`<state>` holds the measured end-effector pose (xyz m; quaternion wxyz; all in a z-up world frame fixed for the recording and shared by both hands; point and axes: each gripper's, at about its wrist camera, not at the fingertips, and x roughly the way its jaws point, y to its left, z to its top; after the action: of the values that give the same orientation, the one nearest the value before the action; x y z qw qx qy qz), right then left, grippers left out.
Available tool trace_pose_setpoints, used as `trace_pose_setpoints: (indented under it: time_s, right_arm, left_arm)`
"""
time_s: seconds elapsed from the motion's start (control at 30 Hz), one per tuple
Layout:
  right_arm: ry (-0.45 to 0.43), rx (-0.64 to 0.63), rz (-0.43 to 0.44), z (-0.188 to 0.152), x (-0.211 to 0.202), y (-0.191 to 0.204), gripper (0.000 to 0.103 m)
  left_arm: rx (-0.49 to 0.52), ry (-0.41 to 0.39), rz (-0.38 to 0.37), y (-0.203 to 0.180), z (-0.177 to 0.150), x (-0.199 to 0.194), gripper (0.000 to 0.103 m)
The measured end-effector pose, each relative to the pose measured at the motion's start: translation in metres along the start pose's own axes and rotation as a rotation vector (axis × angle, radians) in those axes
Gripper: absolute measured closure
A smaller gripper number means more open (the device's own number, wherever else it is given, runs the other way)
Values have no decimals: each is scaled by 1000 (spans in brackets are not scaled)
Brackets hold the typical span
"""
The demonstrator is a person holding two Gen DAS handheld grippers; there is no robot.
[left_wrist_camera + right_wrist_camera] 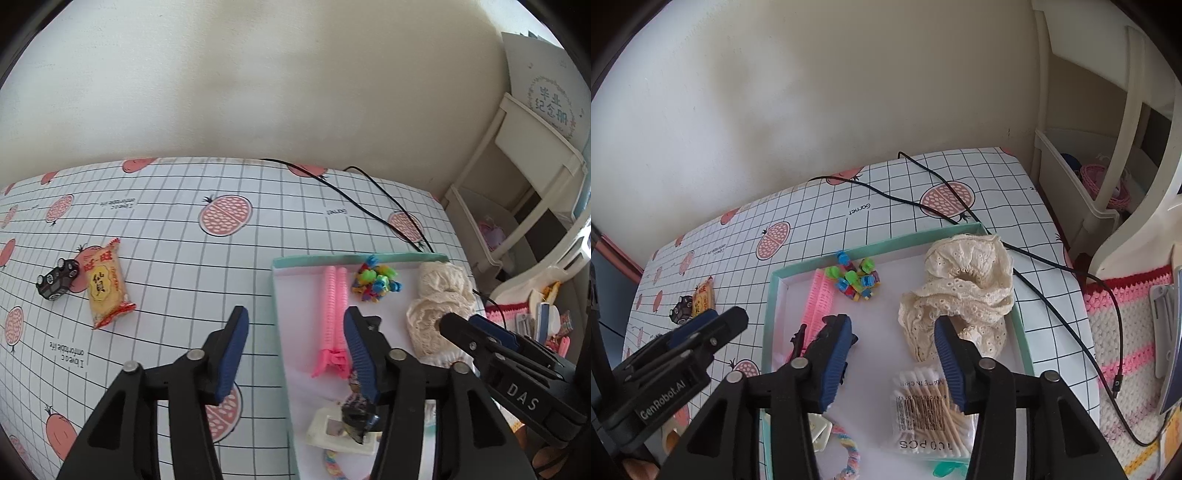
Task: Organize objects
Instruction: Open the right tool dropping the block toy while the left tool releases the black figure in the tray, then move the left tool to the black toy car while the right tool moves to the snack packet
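Note:
A teal-rimmed tray (351, 260) (768, 314) holds a pink comb (334, 306), small coloured clips (375, 280), a cream lace scrunchie (439, 306) (964, 284), a small black object (356, 417) and a bag of cotton swabs (923, 406). My left gripper (295, 350) is open and straddles the tray's left rim, with nothing between its pads. The black object lies just below its right finger. My right gripper (894, 362) is open above the tray floor, over the swab bag and in front of the scrunchie. Left of the tray lie a yellow snack packet (105, 284) and a black toy car (57, 282).
A black cable (1052, 295) runs across the checked tablecloth (184, 221) behind and to the right of the tray. A cream shelf unit (517, 177) stands at the right, with a crocheted pink mat (1126, 332) below it. A rainbow braided band (849, 454) lies at the tray's near end.

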<state>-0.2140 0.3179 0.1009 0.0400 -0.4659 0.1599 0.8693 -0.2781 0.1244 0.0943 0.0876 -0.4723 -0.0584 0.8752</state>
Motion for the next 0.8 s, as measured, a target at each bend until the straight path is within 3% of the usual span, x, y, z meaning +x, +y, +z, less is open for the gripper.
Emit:
trace_pose_setpoints:
  time_s: [0.1,0.17,0.3,0.37,0.6,0.8]
  right_arm:
    - [4,-27,-23,-2,2,4,41]
    - [8,-38,-23,-3,3,6,35]
    - [10,-50,-21,-3,5,8,25]
    - [10,-53,-17,-4,5,8,19]
    - [-2,-50,-25,-3,4,8,0]
    - [-7,-47,-25,-3,3,8,0]
  left_arm:
    - [-17,-11,31,6,2,1,42]
    - [-28,-19,41,11,2,1,26]
    - [-44,-38,73,18,3,-1,19]
    - [-49,-54,95,20,3,-2,7]
    - [-58,-71,135,25,3,-4,6]
    - [-60,-90,141,26,2,-7,6]
